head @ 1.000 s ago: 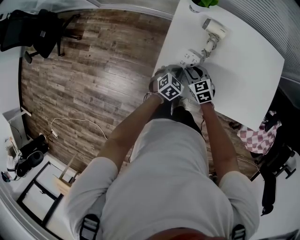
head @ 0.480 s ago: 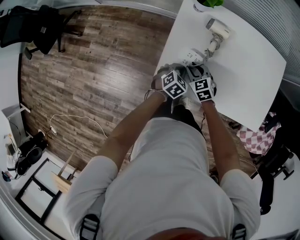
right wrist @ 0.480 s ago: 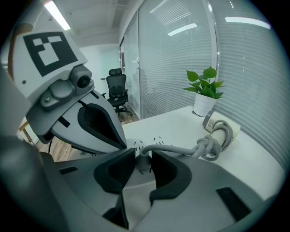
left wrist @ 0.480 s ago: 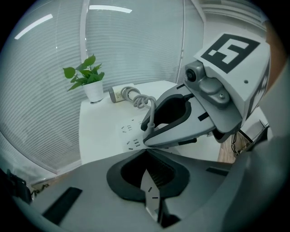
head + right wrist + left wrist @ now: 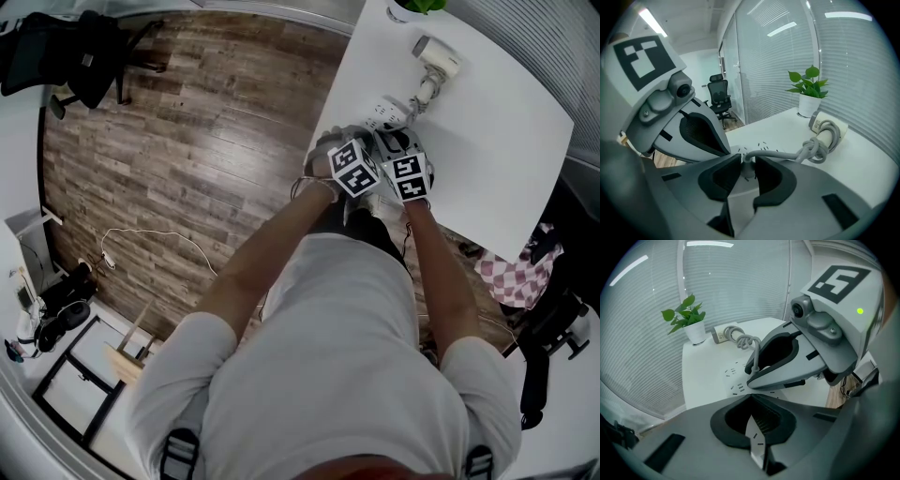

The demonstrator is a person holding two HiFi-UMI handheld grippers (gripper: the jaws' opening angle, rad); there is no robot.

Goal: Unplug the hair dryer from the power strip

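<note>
Grey plug (image 5: 747,170) sits pinched in right gripper (image 5: 747,158), jaws just closing; left gripper (image 5: 751,397) jaws together; power strip (image 5: 733,379) may lift if unpinned.

1. We see a potted plant (image 5: 411,7) at the far edge of the white table (image 5: 497,141).
2. A black office chair (image 5: 84,56) stands on the wood floor (image 5: 187,141).
3. A checked cloth (image 5: 509,274) shows beside the table.

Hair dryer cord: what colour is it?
The cord is light grey. It shows best in the right gripper view.
</note>
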